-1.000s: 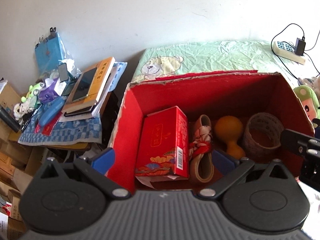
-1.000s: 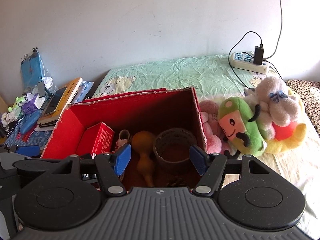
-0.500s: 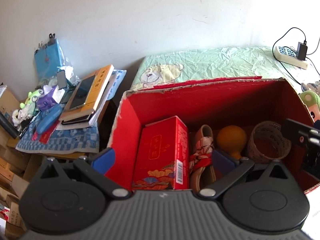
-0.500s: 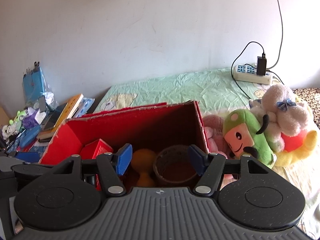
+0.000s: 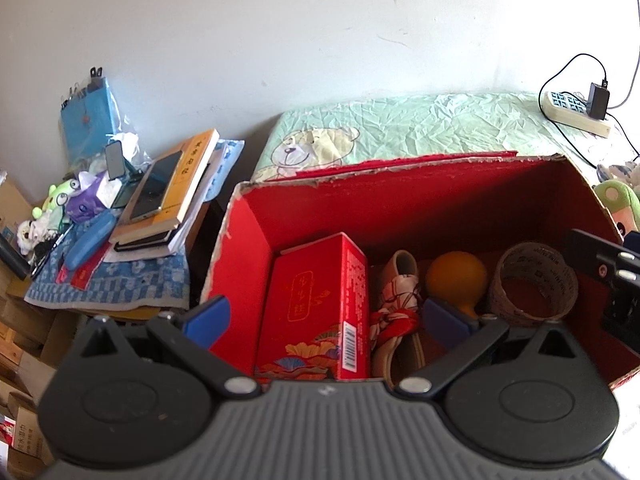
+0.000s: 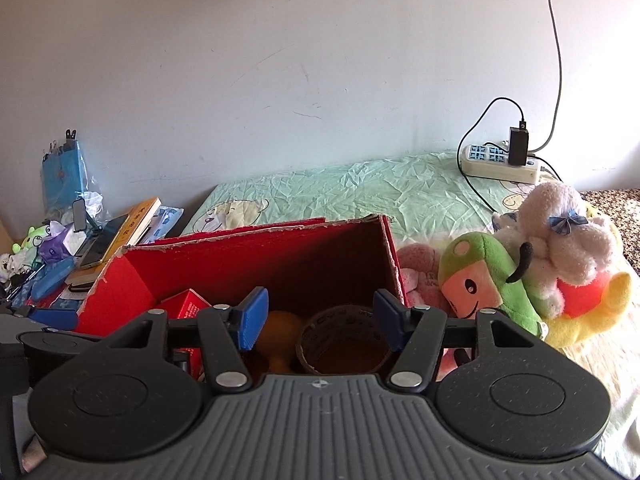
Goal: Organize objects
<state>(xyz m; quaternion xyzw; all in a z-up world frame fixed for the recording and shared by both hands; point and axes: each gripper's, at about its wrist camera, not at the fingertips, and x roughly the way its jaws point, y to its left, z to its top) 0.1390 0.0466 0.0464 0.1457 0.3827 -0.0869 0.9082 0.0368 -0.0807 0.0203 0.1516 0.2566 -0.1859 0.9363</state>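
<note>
We see an open red box (image 5: 256, 236) on the bed (image 5: 432, 128). It holds, left to right, a carton (image 5: 316, 304), a sandal (image 5: 400, 304), an orange gourd (image 5: 456, 276) and a tape roll (image 5: 534, 286). Our left gripper (image 5: 326, 318) is spread wide, straddling the box's left wall and grasping nothing. Our right gripper (image 6: 320, 320) is closing, nothing between its pads.

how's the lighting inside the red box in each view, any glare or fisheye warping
Left wrist view: the red box is well lit, its contents clear, with blown-out white glare at the lower right corner and the far rim bowed by the lens. Right wrist view: the box interior is in deep shadow, so the tape roll looks dark, while the plush toys sit in bright light; frame corners vignette black.
</note>
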